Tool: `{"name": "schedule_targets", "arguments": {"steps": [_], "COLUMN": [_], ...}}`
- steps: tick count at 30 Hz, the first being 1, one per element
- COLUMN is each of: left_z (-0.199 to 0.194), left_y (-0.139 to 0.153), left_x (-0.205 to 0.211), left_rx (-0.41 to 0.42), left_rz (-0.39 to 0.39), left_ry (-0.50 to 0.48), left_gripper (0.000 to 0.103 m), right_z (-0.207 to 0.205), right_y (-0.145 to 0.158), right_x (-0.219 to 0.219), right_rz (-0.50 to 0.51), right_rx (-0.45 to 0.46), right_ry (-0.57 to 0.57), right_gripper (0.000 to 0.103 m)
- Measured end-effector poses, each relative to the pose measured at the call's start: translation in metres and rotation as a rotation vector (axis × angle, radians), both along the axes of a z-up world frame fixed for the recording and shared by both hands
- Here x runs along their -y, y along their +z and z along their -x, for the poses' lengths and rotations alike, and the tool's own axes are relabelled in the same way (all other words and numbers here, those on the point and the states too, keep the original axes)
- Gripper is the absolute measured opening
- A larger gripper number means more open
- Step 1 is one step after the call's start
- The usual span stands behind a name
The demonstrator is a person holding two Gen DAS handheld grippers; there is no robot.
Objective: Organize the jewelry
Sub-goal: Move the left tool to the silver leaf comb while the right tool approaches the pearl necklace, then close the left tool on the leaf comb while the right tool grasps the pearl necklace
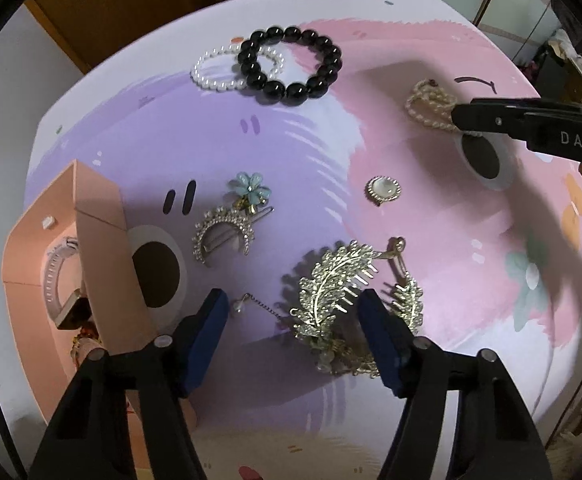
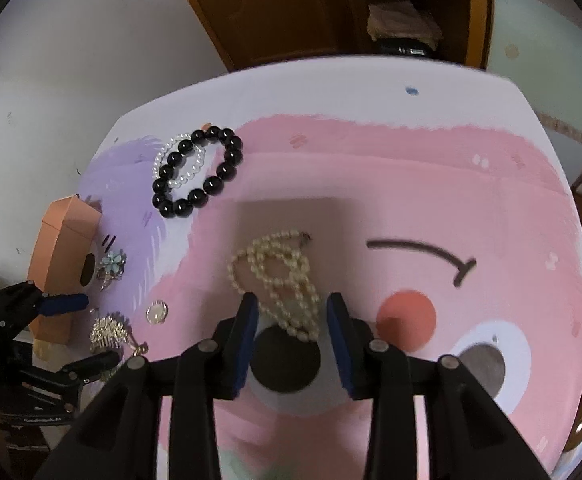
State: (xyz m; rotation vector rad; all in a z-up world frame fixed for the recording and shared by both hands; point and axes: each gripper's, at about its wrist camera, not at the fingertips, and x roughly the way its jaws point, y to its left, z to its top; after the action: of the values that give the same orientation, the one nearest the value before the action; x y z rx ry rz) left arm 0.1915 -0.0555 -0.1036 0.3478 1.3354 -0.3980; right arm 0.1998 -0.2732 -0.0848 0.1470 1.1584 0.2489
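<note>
Over the pink mat (image 1: 431,208), both hand-held grippers point steeply down, spread, gripping nothing.

Both fisheye views bend the tabletop (image 1: 371,208) into a dome, corners blacked out; indoor light is moderate and even; soft grey shadows fall beside the jewelry; the right wrist view is slightly motion-blurred, its pearl strand (image 2: 279,280) soft; the left wrist view is sharp.

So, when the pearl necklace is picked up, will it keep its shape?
Probably not. The pearl necklace lies in loose loops, so it likely hangs limp and uncoils. Its round beads look smooth, so strands may slip from the open right tongs.
</note>
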Motion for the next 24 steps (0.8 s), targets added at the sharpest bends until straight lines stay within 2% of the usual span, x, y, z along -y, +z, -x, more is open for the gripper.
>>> {"name": "schedule_targets", "arguments": {"steps": [8,12,24], "left_z": [-0.004,-0.002,-0.015], "left_y": [-0.003,-0.003,0.010], "left_x": [-0.005,-0.001,0.007], "left_rx": [-0.013,-0.014,0.025], "left_rz": [0.014,0.018,-0.002], "left_ry": [-0.014,-0.044,-0.063], "left_gripper": [0.062,0.059,0.056], "right_z": [-0.005,-0.005,0.002], "right_y": [0.000,-0.001,-0.004], "right_x": [-0.023,-0.031,-0.042], "right_rz": [0.110,0.151,0.234], "right_rx": [0.047,0.062,0.122], "right_ry": [0.063,0.095,0.129], "right_gripper": [0.045,0.053,0.053]}}
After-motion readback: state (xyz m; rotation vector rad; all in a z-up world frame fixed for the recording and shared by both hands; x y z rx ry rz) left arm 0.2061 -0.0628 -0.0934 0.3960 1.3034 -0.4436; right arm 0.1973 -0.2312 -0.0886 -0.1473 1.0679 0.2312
